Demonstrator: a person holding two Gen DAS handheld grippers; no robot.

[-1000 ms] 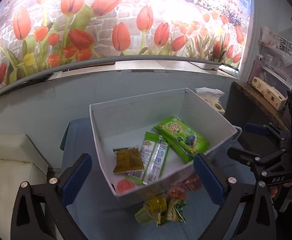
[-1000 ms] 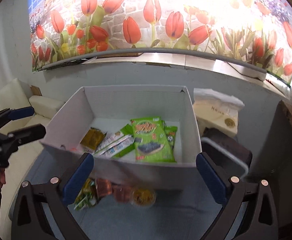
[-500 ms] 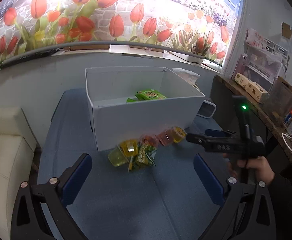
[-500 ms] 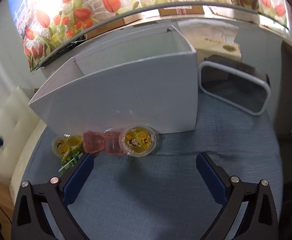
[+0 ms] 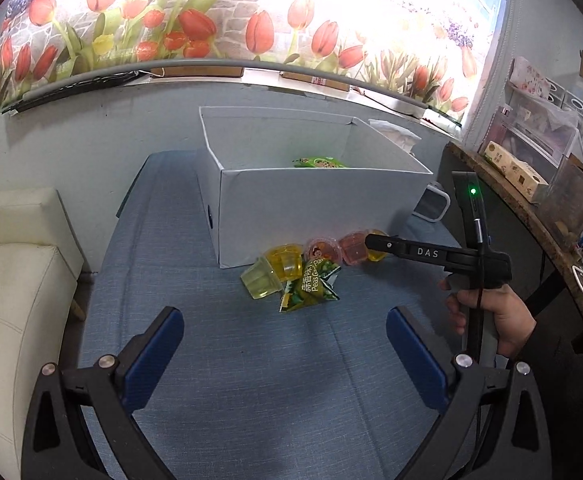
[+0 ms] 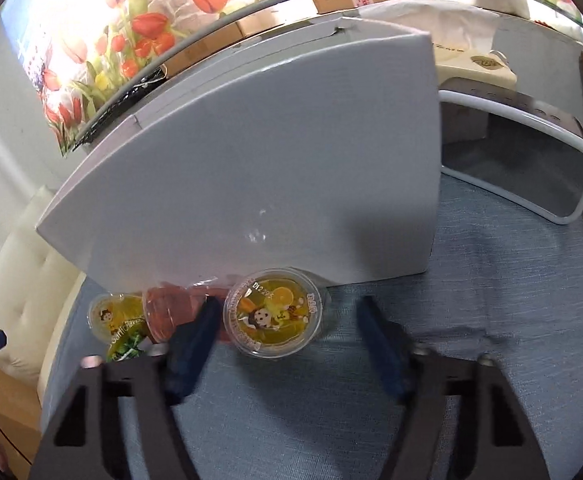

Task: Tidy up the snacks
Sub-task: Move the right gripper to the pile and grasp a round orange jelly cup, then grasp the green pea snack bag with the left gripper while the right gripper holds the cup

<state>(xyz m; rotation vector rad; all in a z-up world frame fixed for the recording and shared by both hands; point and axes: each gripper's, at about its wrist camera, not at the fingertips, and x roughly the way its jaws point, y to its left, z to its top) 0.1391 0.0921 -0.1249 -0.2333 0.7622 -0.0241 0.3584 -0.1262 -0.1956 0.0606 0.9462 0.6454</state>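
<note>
A tulip mural (image 5: 251, 28) ran above a grey wall, and below it a blue-clothed table (image 5: 251, 360) carried a white box (image 5: 315, 216) with a green snack bag (image 5: 317, 163) showing over its rim. We found the snacks not yet boxed in a row against the front wall of the box: a pale green cup (image 5: 260, 282) on its side, a yellow jelly cup (image 5: 285, 261), a green pea packet (image 5: 311, 286), two pink cups, and an orange jelly cup (image 6: 277, 316) at the right end of the row, lying with its printed lid tilted toward the right wrist camera. The right gripper (image 6: 287, 332) was the nearer one, and we pointed it steeply down. The orange cup lay straight ahead between its jaws, which had just been closing. The left blue pad (image 6: 195, 340) sat beside the rim and the right pad stood apart, so we judged nothing gripped yet. We kept the left gripper (image 5: 285, 350) wide open and empty, well back from the row. The likely next requirement was to close on the orange cup.
</note>
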